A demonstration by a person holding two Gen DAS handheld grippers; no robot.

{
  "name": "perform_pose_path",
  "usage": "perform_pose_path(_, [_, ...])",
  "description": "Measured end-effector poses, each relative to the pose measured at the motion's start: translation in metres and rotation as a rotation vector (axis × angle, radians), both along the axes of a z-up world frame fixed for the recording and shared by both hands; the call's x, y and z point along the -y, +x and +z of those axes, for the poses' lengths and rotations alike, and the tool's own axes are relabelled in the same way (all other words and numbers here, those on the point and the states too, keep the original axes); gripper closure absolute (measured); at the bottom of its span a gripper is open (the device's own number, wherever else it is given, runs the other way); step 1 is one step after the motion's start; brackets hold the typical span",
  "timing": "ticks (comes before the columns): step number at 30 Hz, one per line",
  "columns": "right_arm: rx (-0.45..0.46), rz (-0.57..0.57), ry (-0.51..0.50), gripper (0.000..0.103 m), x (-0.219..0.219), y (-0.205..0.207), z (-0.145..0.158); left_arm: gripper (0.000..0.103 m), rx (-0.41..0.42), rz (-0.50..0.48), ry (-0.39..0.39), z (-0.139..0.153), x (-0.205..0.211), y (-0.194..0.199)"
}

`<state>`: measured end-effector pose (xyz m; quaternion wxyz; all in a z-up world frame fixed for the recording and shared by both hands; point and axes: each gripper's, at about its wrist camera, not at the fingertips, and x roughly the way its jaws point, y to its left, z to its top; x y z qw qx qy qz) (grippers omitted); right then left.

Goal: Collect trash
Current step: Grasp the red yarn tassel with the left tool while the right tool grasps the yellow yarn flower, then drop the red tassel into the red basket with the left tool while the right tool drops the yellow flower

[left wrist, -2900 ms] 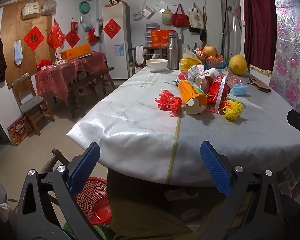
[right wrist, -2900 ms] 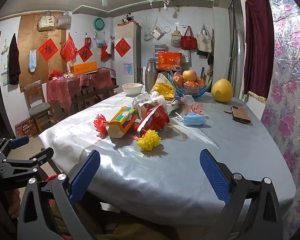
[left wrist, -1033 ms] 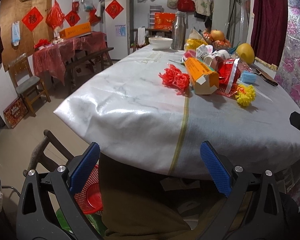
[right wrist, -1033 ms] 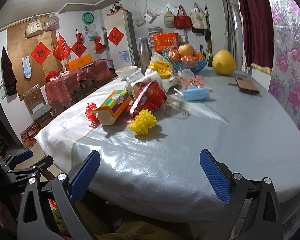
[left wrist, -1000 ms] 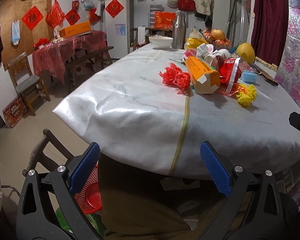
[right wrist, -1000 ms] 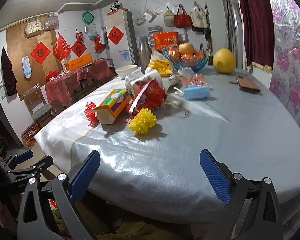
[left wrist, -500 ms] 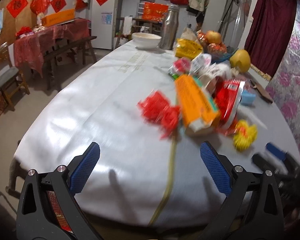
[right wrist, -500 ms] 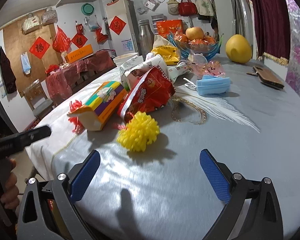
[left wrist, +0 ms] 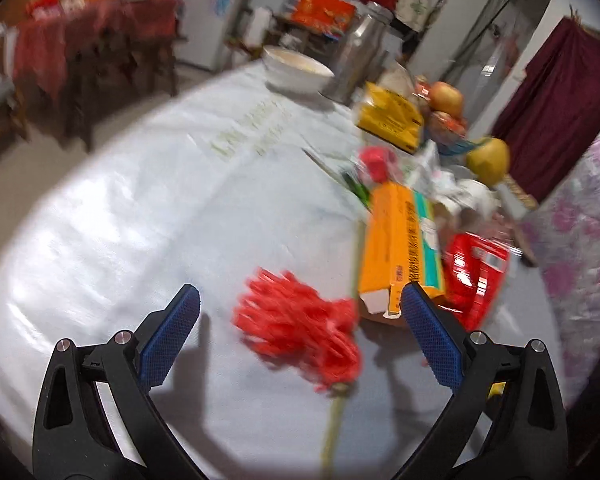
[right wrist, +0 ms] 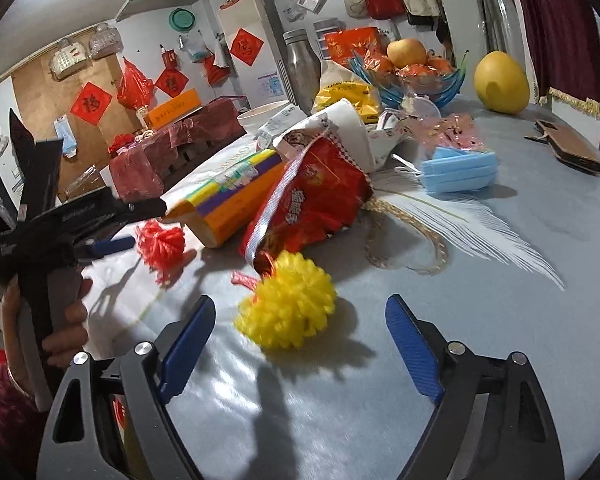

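Red fringe fills the middle of my left wrist view: the red tassel ball (left wrist: pixel 300 328) lies on the pale tablecloth (left wrist: pixel 140 208) between the spread fingers of my left gripper (left wrist: pixel 300 332), jaws wide and holding nothing, though blur stops me judging whether either pad touches it. Just past it sits the orange carton (left wrist: pixel 396 252), with the red snack bag (left wrist: pixel 474 276) beside that. My right wrist view gives what the left one lacks: the yellow pompom (right wrist: pixel 288 304) sits between the wide, empty fingers of my right gripper (right wrist: pixel 300 340), and behind it I see a white feather (right wrist: pixel 472 224), a stack of blue masks (right wrist: pixel 458 170) and a fruit bowl (right wrist: pixel 420 76). From that side the left gripper (right wrist: pixel 120 226) shows at the frame's left edge, held in a hand (right wrist: pixel 60 320), its tips reaching toward the red tassel ball (right wrist: pixel 160 244). The snack bag's far end is hidden behind the carton in the left view, and the clutter beyond smears into what is probably wrappers.
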<state>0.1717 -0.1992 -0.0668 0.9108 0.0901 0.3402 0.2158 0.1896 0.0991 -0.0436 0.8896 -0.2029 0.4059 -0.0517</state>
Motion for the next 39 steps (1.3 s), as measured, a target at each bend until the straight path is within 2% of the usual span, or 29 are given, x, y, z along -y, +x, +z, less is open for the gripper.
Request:
perform_pose_path(2, [-0.023, -0.003, -0.002, 0.020, -0.005, 0.003, 0.001, 0.006, -0.008, -0.036, -0.042, -0.005, 0.005, -0.003])
perform_pose_path(3, [-0.037, -0.003, -0.005, 0.028, -0.006, 0.005, 0.000, 0.006, 0.000, -0.049, -0.034, -0.006, 0.009, -0.006])
perform_pose_path(4, [-0.049, -0.003, -0.007, 0.040, -0.007, 0.008, -0.002, 0.006, 0.015, -0.065, -0.003, -0.005, 0.015, -0.008])
perform_pose_path(5, [-0.035, -0.021, -0.026, 0.047, -0.006, 0.006, -0.002, 0.006, 0.032, -0.073, 0.024, -0.004, 0.020, -0.011])
perform_pose_path(6, [-0.039, -0.018, -0.043, 0.068, -0.007, 0.007, -0.003, 0.006, 0.050, -0.076, 0.054, -0.003, 0.024, -0.013])
perform_pose_path(8, [-0.038, -0.010, -0.021, 0.069, -0.001, 0.004, -0.004, 0.006, 0.079, -0.068, 0.092, 0.000, 0.025, -0.019])
perform_pose_path(13, [0.015, -0.035, -0.012, 0.069, 0.024, -0.006, -0.005, 0.007, 0.111, -0.053, 0.049, 0.005, 0.010, -0.038])
perform_pose_path(17, [-0.002, -0.075, -0.003, 0.069, 0.042, -0.002, -0.008, 0.007, 0.108, -0.094, 0.146, -0.002, 0.024, -0.042])
perform_pose_path(19, [-0.025, -0.070, 0.024, 0.068, 0.046, 0.004, -0.009, 0.007, 0.098, -0.089, 0.199, -0.007, 0.033, -0.034])
perform_pose_path(21, [-0.011, -0.072, 0.006, 0.068, 0.044, 0.003, -0.007, 0.008, 0.082, -0.079, 0.223, -0.010, 0.035, -0.023])
perform_pose_path(22, [-0.001, -0.071, -0.005, 0.068, 0.043, 0.001, -0.008, 0.017, 0.071, -0.070, 0.228, -0.012, 0.034, -0.016])
perform_pose_path(23, [0.013, -0.068, -0.020, 0.068, 0.040, 0.000, -0.007, 0.034, 0.064, -0.073, 0.223, -0.012, 0.032, -0.012])
perform_pose_path(25, [0.032, -0.059, -0.039, 0.068, 0.037, 0.000, -0.006, 0.049, 0.062, -0.076, 0.212, -0.013, 0.029, -0.008])
perform_pose_path(29, [0.038, -0.054, -0.037, 0.068, 0.040, -0.004, -0.007, 0.057, 0.098, -0.068, 0.205, -0.007, 0.023, -0.025])
perform_pose_path(33, [0.043, -0.045, -0.042, 0.068, 0.040, -0.009, -0.008, 0.057, 0.149, -0.049, 0.201, 0.009, 0.007, -0.064])
perform_pose_path(36, [0.040, -0.028, -0.033, 0.068, 0.037, -0.015, -0.007, 0.057, 0.171, 0.019, 0.245, 0.021, -0.021, -0.102])
perform_pose_path(39, [0.065, -0.002, -0.038, 0.069, 0.028, -0.024, 0.000, 0.056, 0.158, 0.085, 0.245, 0.024, -0.052, -0.131])
